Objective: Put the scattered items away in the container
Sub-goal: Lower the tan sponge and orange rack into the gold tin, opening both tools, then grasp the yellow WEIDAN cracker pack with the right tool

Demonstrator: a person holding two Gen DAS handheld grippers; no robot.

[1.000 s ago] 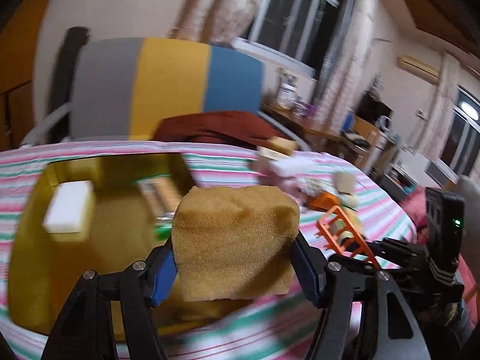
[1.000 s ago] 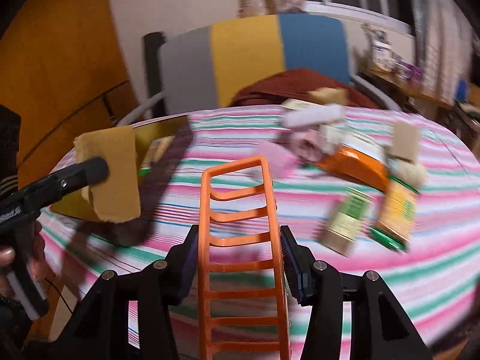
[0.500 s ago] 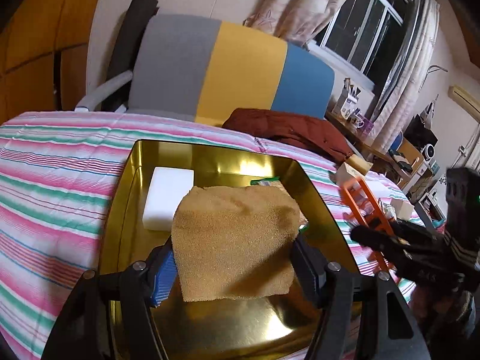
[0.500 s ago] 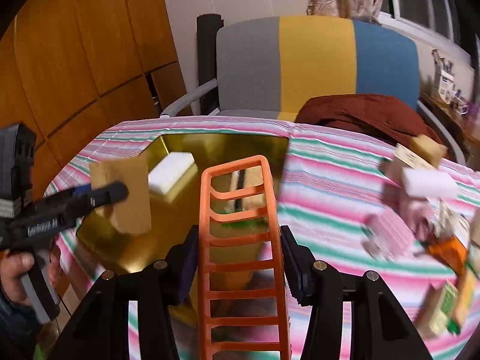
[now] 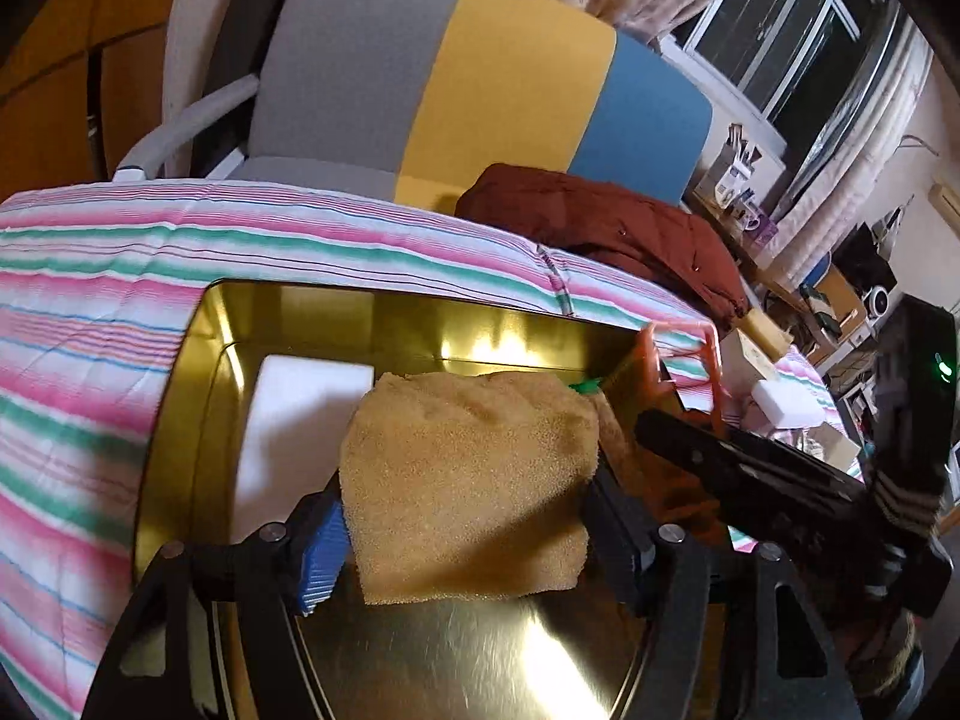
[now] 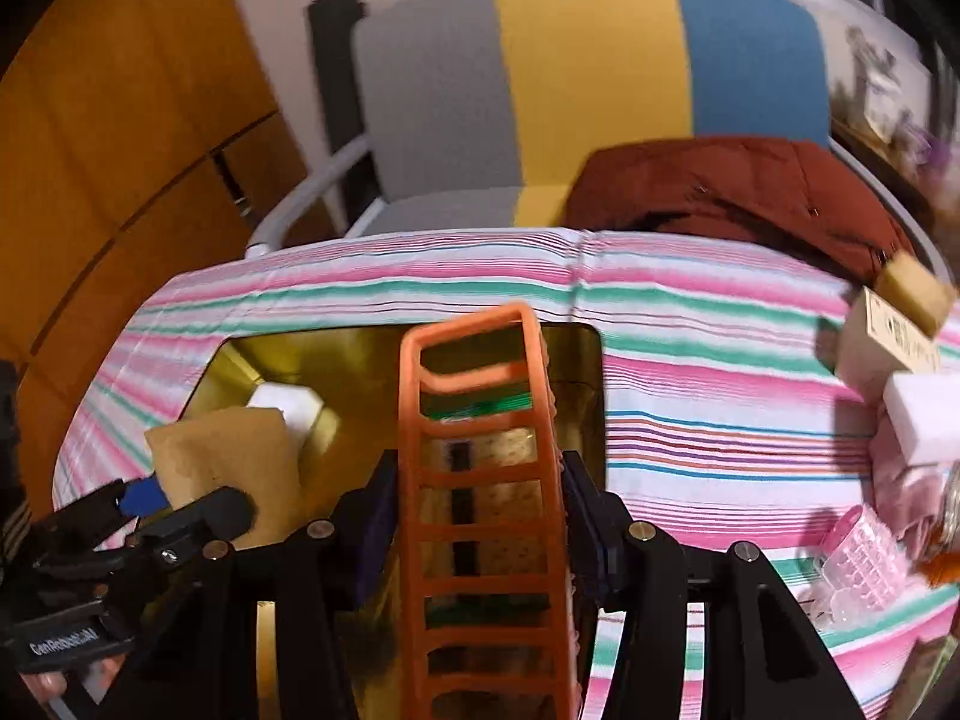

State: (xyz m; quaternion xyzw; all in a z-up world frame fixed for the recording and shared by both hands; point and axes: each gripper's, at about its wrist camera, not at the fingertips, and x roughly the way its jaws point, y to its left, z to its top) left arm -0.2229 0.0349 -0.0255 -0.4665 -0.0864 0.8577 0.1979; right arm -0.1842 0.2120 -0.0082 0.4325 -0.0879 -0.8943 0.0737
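Over shiny gold tin (image 5: 420, 336), porous sponge (image 5: 468, 480)

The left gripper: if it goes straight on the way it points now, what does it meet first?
Probably the floor of the gold tin. The left gripper, jaws opening around the brown sponge, points down into it; the white block lies just left, though depth is unclear.

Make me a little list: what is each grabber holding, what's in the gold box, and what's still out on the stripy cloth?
left gripper: jaws opening, tan sponge between them, over the gold tin
right gripper: jaws shut on orange rack
already in tin: white block
still out on striped cloth: white sponge, pink clip
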